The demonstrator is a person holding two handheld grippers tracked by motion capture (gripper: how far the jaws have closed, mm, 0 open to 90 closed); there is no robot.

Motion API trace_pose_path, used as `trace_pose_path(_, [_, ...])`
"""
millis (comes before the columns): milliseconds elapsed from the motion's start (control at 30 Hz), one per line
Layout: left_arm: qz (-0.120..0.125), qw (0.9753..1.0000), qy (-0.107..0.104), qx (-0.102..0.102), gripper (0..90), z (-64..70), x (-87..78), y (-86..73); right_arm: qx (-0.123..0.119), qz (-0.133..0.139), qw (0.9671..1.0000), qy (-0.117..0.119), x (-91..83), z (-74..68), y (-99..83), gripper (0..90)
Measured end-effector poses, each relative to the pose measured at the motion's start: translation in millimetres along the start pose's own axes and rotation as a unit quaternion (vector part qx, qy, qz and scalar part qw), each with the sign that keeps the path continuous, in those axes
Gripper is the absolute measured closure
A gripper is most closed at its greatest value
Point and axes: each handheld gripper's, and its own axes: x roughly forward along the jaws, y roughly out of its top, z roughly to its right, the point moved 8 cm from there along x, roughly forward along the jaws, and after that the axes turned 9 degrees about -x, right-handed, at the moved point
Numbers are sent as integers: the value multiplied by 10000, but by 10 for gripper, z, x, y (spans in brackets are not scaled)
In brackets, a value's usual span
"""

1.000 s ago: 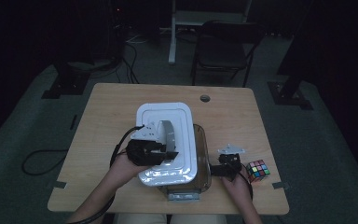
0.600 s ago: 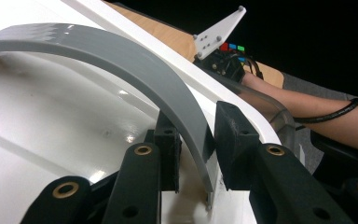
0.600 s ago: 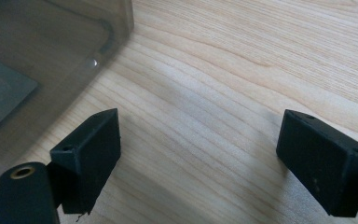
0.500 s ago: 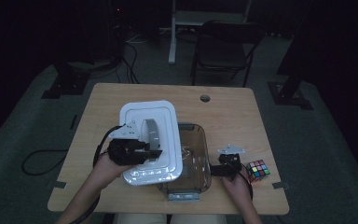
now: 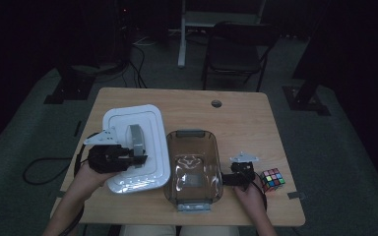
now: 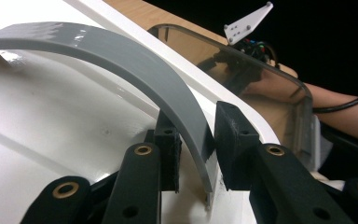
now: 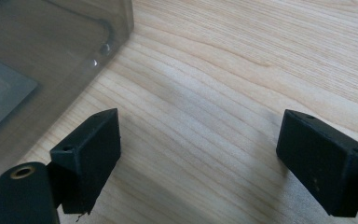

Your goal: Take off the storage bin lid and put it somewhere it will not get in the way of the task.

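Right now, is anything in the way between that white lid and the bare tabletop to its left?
Nothing visible is. The left gripper is shut on the grey handle of the white lid, which sits just left of the clear container. The wooden table beside the lid looks bare.

One lid [image 5: 137, 147], one bin [image 5: 193, 167], one cube [image 5: 271, 179]
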Motion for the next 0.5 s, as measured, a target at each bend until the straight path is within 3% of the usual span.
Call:
trace_pose_path(133, [-25, 9997, 135, -180, 727, -181, -51, -119, -6, -3, 10000, -1, 0, 1, -1, 135])
trace_pose_path(333, [-25, 9994, 98, -341, 728, -326, 7, -283, -6, -2, 10000, 0, 0, 1, -1, 134])
trace_pose_path(400, [-55, 9991, 38, -410, 728, -369, 45, -335, -8, -2, 10000, -1, 0, 1, -1, 135])
trace_pose_path(500, [-22, 9994, -208, -280, 728, -385, 108, -401, -6, -3, 10000, -1, 0, 1, -1, 134])
